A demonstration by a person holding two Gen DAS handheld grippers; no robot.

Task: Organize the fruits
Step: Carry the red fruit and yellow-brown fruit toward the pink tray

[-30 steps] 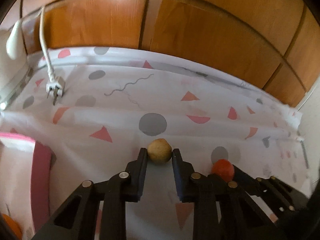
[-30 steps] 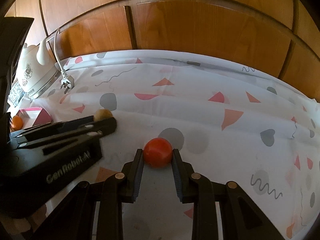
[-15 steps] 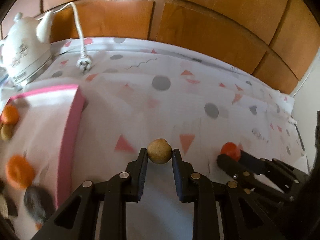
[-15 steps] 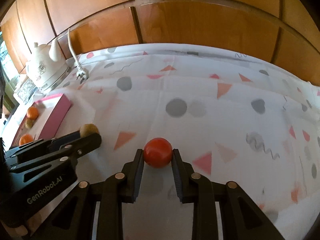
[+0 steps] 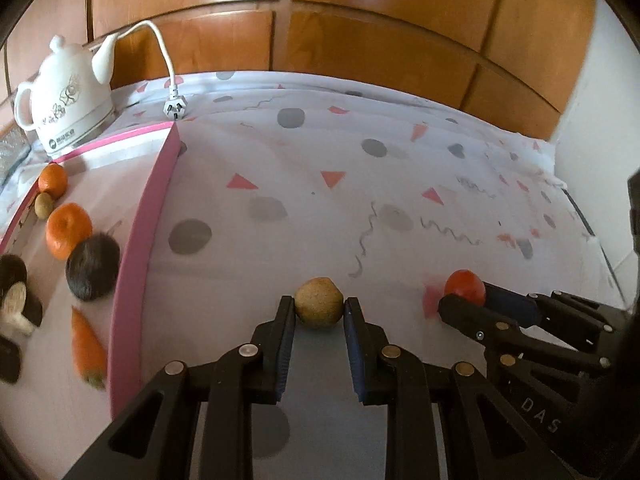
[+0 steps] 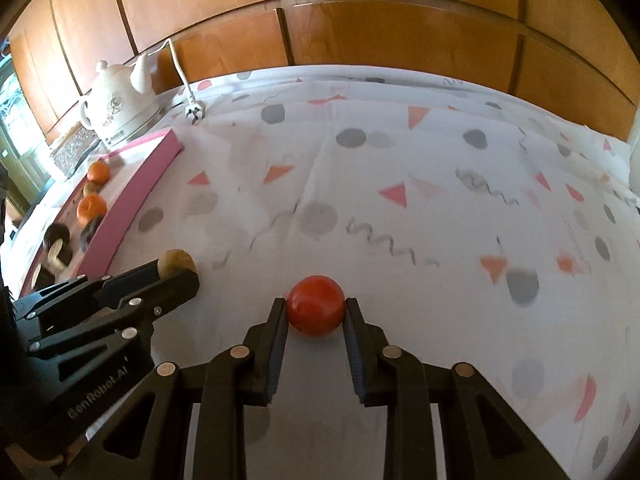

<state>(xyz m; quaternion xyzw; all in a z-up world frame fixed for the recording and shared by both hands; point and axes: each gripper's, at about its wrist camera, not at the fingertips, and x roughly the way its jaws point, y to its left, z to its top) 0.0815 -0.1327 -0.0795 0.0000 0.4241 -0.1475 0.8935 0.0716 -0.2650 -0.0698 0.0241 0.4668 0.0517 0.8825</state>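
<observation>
My left gripper (image 5: 319,308) is shut on a round tan fruit (image 5: 319,307), held above the patterned tablecloth. My right gripper (image 6: 316,311) is shut on a red tomato-like fruit (image 6: 316,310). Each gripper shows in the other's view: the right one with the red fruit (image 5: 465,288) at the right, the left one with the tan fruit (image 6: 175,262) at the left. A pink-rimmed tray (image 5: 136,240) lies to the left and holds oranges (image 5: 68,230), a small tan fruit (image 5: 43,205), a dark fuzzy fruit (image 5: 93,269), a carrot (image 5: 87,346) and mushroom-like pieces (image 5: 14,300).
A white kettle (image 5: 66,96) stands at the back left behind the tray, its cord and plug (image 5: 175,106) lying on the cloth. Wooden panels (image 5: 360,40) rise behind the table. A white wall (image 5: 600,120) bounds the right side.
Both grippers have lifted and pulled back with their fruits. The left view has swung so more of the tray and the kettle come into sight at the left.
</observation>
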